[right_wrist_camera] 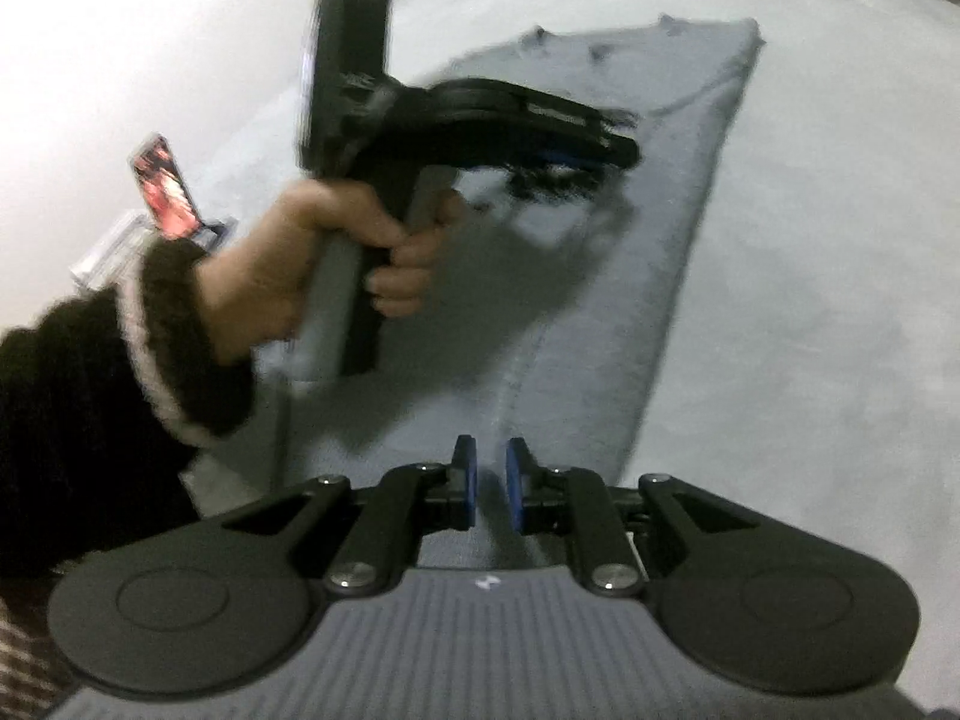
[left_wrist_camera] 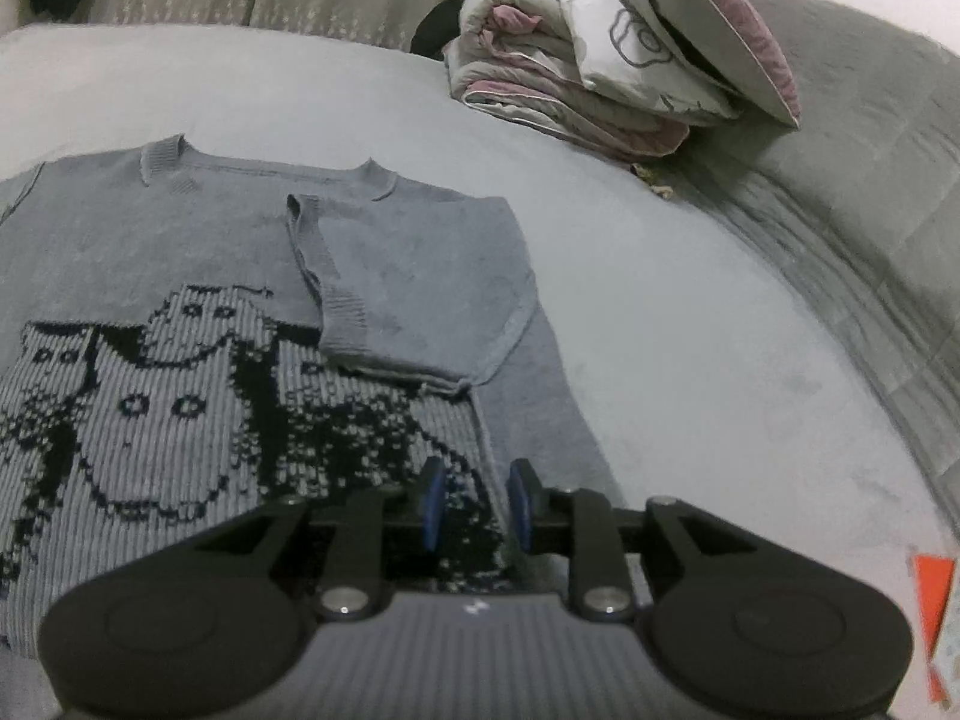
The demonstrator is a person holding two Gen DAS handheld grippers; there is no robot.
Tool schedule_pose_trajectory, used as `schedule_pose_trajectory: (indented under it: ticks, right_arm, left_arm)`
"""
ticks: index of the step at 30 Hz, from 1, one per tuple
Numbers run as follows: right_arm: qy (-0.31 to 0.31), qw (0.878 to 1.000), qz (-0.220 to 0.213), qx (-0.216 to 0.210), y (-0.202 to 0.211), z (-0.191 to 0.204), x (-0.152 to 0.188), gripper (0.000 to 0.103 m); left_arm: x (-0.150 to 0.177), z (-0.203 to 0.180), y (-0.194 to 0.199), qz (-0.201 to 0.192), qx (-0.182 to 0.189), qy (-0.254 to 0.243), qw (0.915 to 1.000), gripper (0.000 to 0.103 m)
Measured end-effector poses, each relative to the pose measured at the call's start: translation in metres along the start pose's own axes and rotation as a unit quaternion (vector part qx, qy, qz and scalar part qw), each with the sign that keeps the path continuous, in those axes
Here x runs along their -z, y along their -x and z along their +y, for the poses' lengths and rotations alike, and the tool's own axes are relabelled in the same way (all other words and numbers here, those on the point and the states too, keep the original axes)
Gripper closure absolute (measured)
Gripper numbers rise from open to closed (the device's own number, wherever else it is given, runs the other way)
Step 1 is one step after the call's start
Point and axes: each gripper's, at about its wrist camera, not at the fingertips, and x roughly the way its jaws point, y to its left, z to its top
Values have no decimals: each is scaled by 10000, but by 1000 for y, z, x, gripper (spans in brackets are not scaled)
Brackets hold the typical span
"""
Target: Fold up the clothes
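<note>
The sweater (left_wrist_camera: 252, 312) lies flat just under both grippers. The left gripper (left_wrist_camera: 477, 507) and right gripper (right_wrist_camera: 489, 483) stand slightly apart, pinching nothing.

The left wrist camera sits just behind its own left gripper (left_wrist_camera: 477, 504), close above the grey sweater (left_wrist_camera: 240, 276), looking steeply down and forward toward folded bedding (left_wrist_camera: 600, 66) at 1 o'clock. The right wrist camera rides behind the right gripper (right_wrist_camera: 489, 480), also tilted down, low over the sweater's plain side (right_wrist_camera: 630, 228). It catches the left gripper (right_wrist_camera: 576, 159) and its hand (right_wrist_camera: 336, 252) at 11 o'clock. Both views share the sweater and bed surface (left_wrist_camera: 690, 330).
</note>
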Motion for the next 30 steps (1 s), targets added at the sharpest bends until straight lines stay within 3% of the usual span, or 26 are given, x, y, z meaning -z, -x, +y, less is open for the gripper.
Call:
schedule_pose_trajectory:
  ticks: [3, 7, 10, 12, 13, 14, 21, 30]
  right_arm:
    - [207, 9991, 266, 270, -13, 0, 0, 87]
    - [5, 10000, 69, 30, -8, -8, -15, 85]
    - [-221, 9997, -135, -8, -9, -14, -25, 83]
    - [-370, 9990, -236, 57, -13, -17, -33, 75]
    - [-402, 9987, -286, 98, -15, -16, -38, 61]
    - [-433, 9984, -337, 139, -18, -15, -42, 57]
    - [-373, 9967, -710, 126, -38, -1, -68, 57]
    - [-95, 9959, -877, 221, -61, 23, -114, 57]
  left_arm:
    - [6, -1, 4, -125, -18, -261, 9996, 78]
    - [8, 4, 18, -248, -3, -358, 9991, 66]
    - [7, 17, 30, -351, -89, -270, 9990, 63]
    - [5, 30, 38, -394, -187, -188, 9989, 60]
    - [4, 36, 42, -431, -253, -160, 9986, 57]
    - [3, 43, 47, -491, -346, -150, 9981, 56]
    - [-3, 99, 72, -729, -995, 90, 9923, 51]
    - [-16, 163, 99, -863, -1790, 249, 9797, 46]
